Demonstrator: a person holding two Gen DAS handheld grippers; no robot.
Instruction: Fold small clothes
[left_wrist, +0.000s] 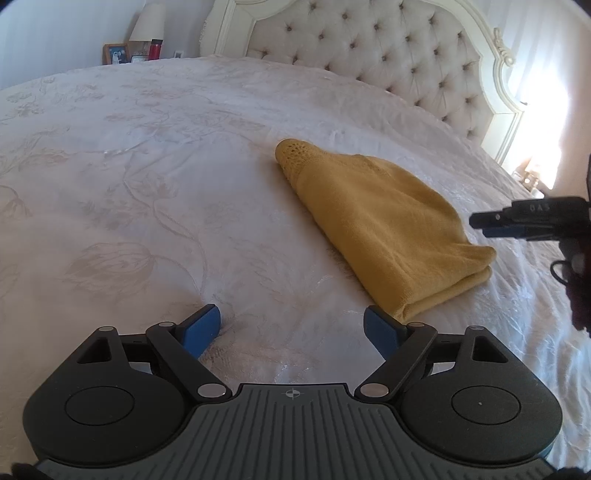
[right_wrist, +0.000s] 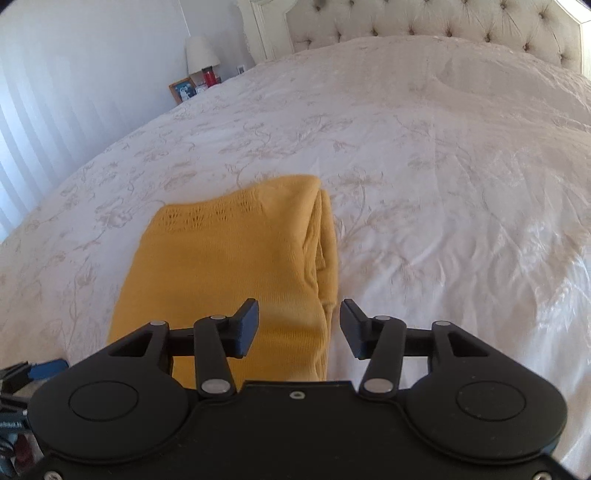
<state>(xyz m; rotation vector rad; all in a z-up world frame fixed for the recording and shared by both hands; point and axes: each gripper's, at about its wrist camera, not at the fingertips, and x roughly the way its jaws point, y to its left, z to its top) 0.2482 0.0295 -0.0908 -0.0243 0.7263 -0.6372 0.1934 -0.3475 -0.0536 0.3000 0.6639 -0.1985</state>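
Note:
A folded mustard-yellow knit garment (left_wrist: 384, 229) lies flat on the white floral bedspread (left_wrist: 147, 184); its lacy edge faces the headboard and its layered fold edges face right. My left gripper (left_wrist: 291, 315) stands open just above the bedspread with nothing between its blue pads, and the garment's near corner lies just beyond its right finger. In the right wrist view my right gripper (right_wrist: 299, 308) hovers open over the near right part of the garment (right_wrist: 229, 266), with its pads apart and not pressing the cloth. From the left wrist view, the right gripper (left_wrist: 491, 221) is seen at the far right, beside the garment.
A tufted cream headboard (left_wrist: 388, 55) stands at the far end of the bed. Beyond the bed's far left corner a nightstand holds a lamp (left_wrist: 147, 22), a picture frame (left_wrist: 116, 53) and a red bottle (left_wrist: 156, 48). Bright light comes from a window (left_wrist: 546, 122) at right.

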